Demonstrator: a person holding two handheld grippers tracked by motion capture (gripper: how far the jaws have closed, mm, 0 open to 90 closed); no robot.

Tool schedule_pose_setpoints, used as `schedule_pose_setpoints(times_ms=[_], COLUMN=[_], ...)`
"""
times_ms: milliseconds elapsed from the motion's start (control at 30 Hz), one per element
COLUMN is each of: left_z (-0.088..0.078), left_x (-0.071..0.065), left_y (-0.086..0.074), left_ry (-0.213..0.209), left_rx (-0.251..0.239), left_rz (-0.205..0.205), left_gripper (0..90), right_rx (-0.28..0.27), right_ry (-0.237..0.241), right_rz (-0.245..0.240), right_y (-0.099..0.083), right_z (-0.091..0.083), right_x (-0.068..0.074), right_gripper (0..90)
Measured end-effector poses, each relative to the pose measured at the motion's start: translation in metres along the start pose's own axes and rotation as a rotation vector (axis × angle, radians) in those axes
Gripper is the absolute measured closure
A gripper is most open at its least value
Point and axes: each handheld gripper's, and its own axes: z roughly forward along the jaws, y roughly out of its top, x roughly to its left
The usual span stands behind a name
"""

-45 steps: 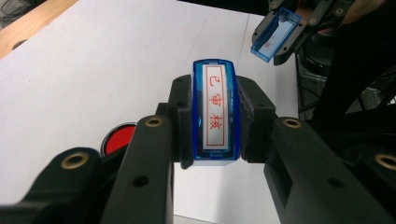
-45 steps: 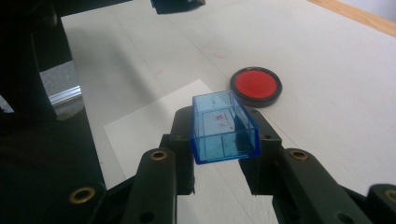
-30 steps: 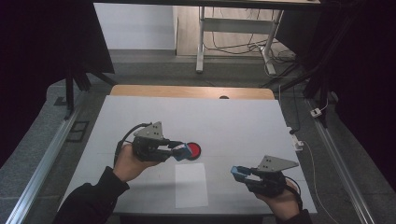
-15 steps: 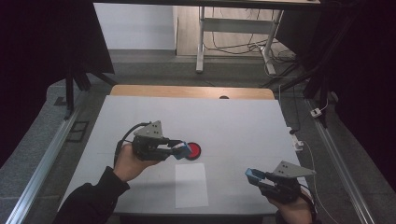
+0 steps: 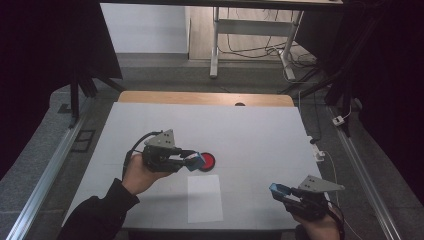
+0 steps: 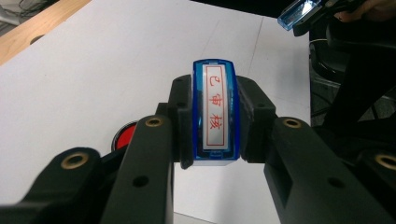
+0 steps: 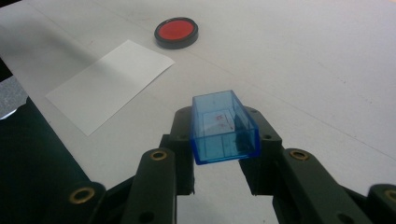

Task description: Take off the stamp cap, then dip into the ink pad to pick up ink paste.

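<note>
Left hand-held gripper (image 5: 192,159) pinching stamp (image 6: 215,112) beside ink pad (image 5: 207,162); right hand-held gripper (image 5: 281,192) pinching cap (image 7: 223,127); paper (image 5: 204,198) between

A glossy blue plastic stamp (image 6: 215,112) sits between matt black jaws. Nearby lie smooth white paper (image 5: 204,198) and a shiny red ink pad (image 5: 207,161).

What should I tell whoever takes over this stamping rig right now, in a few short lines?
Left gripper: shut on the blue stamp, red characters on its face, held above the red ink pad.
Right gripper: shut on the clear blue stamp cap, low over the table's near right corner.
White paper slip lies flat, nearer the person than the pad, and looks blank.
Done: cap is off the stamp.
Left, probably: ink the stamp on the pad, press it on the slip, recap.
</note>
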Motion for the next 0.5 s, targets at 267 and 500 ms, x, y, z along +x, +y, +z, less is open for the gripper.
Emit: schedule_pose_setpoints(times_ms=[267,500], left_z=[0.0014,0.0069], left_x=[0.0021,0.0043], left_y=[-0.0003,0.0003], left_ry=[0.008,0.025], left_rx=[0.004,0.03], left_rz=[-0.009,-0.017], left_gripper=[70.4,70.4], right_rx=[-0.001,0.0], right_ry=[-0.003,0.0], right_rz=[0.006,0.002], right_y=[-0.0005,-0.0007], right_z=[-0.0015,-0.0014], right_x=[-0.0007,-0.0003], right_gripper=[68.4,68.3])
